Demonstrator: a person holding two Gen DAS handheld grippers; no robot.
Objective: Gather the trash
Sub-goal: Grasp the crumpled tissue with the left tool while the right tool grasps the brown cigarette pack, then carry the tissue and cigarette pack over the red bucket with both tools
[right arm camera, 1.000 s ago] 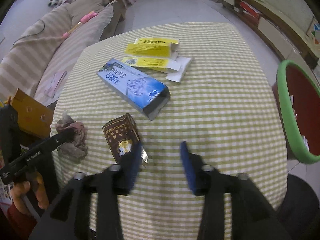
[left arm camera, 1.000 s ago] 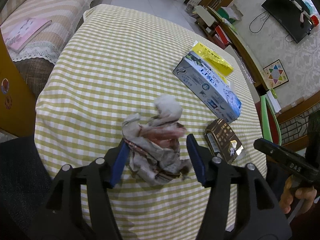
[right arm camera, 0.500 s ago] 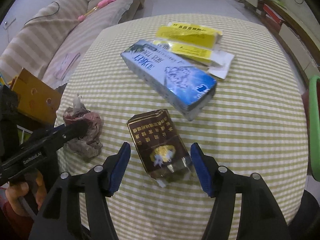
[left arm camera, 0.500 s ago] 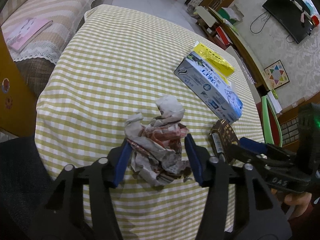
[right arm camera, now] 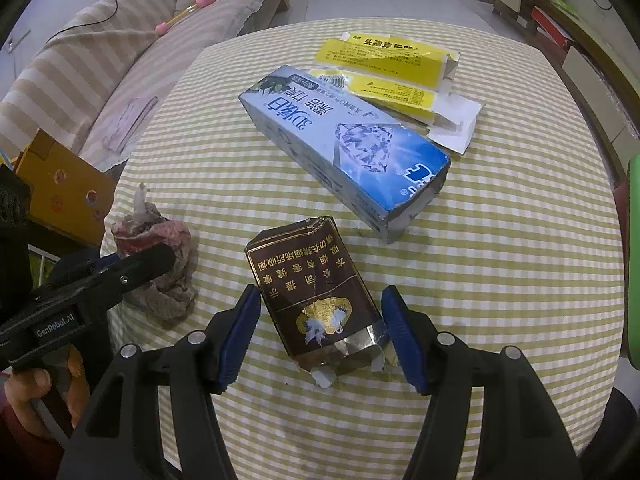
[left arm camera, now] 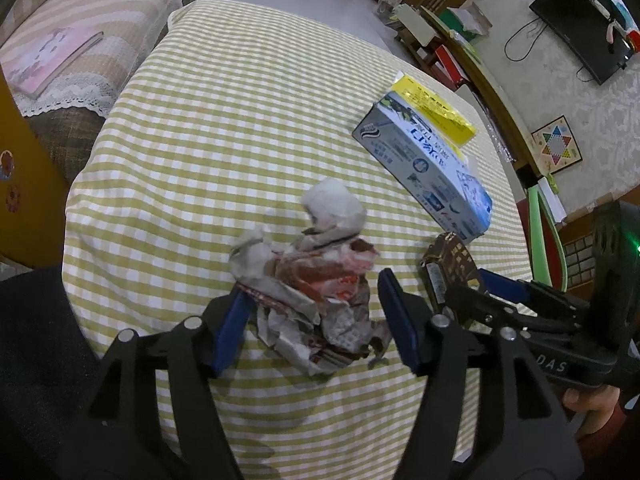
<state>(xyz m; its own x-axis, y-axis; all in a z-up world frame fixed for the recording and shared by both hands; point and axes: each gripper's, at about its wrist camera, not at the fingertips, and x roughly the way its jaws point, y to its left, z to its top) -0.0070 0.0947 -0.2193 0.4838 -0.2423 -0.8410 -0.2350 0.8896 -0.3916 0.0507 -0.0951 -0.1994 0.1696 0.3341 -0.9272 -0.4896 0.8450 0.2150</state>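
A crumpled wad of paper point(left arm camera: 316, 292) with red print lies on the checked tablecloth point(left arm camera: 240, 100) near its front edge. My left gripper point(left arm camera: 314, 304) straddles the wad and its jaws are opening: the left pad brushes the paper, the right pad stands clear. A torn brown cigarette pack point(right arm camera: 308, 280) lies flat just right of the wad. My right gripper point(right arm camera: 320, 308) points down over the pack, open, one blue pad on each side and a gap on the left. In the right wrist view the wad point(right arm camera: 160, 264) sits behind the left gripper's finger point(right arm camera: 140, 264).
A blue toothpaste box point(right arm camera: 344, 144) lies diagonally behind the pack, with flattened yellow cartons point(right arm camera: 384, 56) beyond it. A green-rimmed red bin point(right arm camera: 634, 260) stands off the table's right side. A striped sofa point(left arm camera: 80, 20) and a cardboard box point(right arm camera: 60, 188) are to the left.
My right gripper came down and leftward over the brown pack and its jaws widened around it. The left jaws narrowed on the paper wad, then spread again; the left hand stayed put.
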